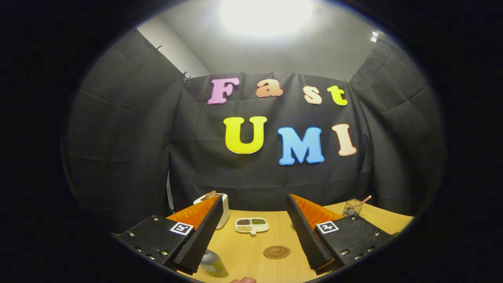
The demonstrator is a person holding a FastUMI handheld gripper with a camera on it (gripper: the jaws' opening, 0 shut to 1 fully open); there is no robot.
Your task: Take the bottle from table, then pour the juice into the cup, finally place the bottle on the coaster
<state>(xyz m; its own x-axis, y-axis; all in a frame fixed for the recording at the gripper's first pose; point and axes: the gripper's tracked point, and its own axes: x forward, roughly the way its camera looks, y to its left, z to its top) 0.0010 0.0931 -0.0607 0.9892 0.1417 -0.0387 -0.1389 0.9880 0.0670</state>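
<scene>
The gripper [251,230] hangs above a wooden table [243,255] with its two fingers spread wide and nothing between them. In the gap between the fingers, low in the middle of the frame, a round brown coaster [276,252] lies flat on the table. Beyond it, nearer the back edge of the table, sits a small white dish [252,225] with three compartments holding dark, green and pale contents. The bottle [213,264], silvery green with a label, shows at the lower left of centre, partly hidden by the tip of the left finger; whether it touches the finger I cannot tell. A white box-like container [224,208] stands behind the left finger at the table's far edge. At the right, behind the right finger, a small wire basket [352,207] holds a thin pinkish stick. A fingertip [243,280] of a person peeks in at the bottom centre.
</scene>
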